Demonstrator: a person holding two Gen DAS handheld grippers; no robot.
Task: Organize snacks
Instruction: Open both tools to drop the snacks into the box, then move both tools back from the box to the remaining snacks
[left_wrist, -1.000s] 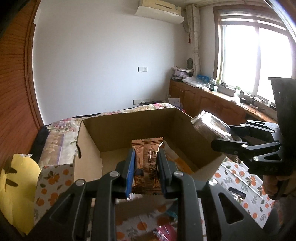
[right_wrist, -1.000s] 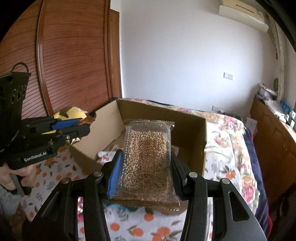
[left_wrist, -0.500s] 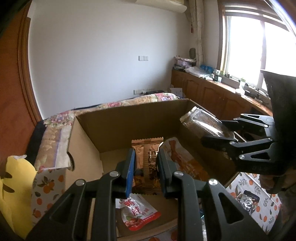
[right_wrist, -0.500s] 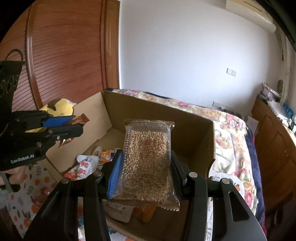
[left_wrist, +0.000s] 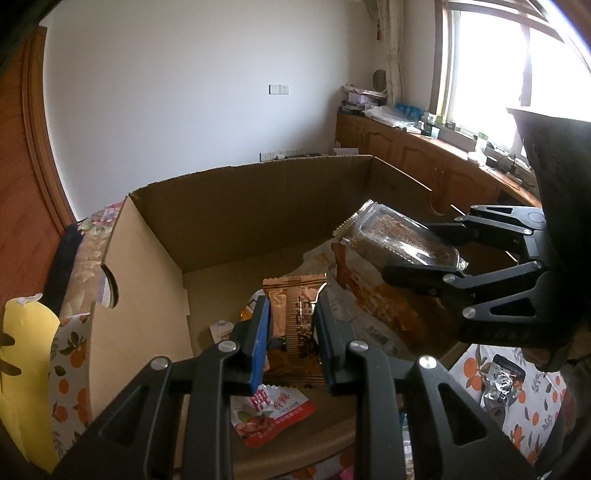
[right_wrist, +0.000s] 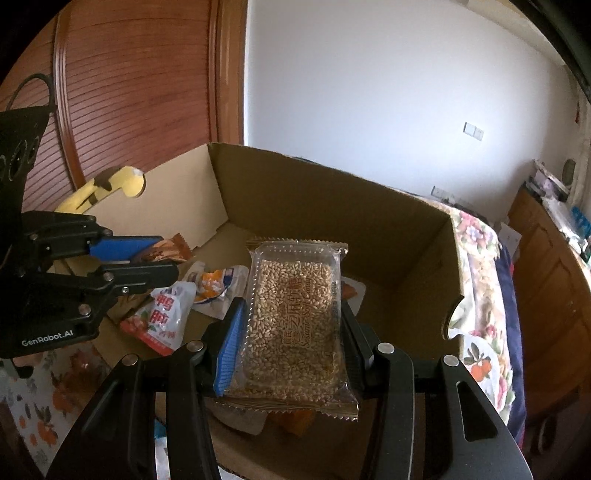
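An open cardboard box (left_wrist: 251, 206) (right_wrist: 332, 206) stands in front of both grippers with several snack packets lying inside. My left gripper (left_wrist: 291, 314) is shut on a brown-gold snack packet (left_wrist: 299, 328) and holds it over the box's near left part; it also shows in the right wrist view (right_wrist: 147, 258). My right gripper (right_wrist: 291, 325) is shut on a clear sesame candy pack (right_wrist: 291, 317) and holds it over the box's right part; the pack also shows in the left wrist view (left_wrist: 402, 236). A red-and-white packet (left_wrist: 273, 410) (right_wrist: 162, 314) lies on the box floor.
A large orange snack bag (left_wrist: 373, 295) leans inside the box at the right. A yellow plush toy (left_wrist: 22, 369) (right_wrist: 110, 184) sits beside the box's left wall. A silver packet (left_wrist: 502, 384) lies on the orange-patterned cloth outside the box. Wooden cabinets (left_wrist: 424, 158) stand under the window.
Both grippers have moved forward and down over the open box with their packets still held. More of the box floor and its packets shows now.
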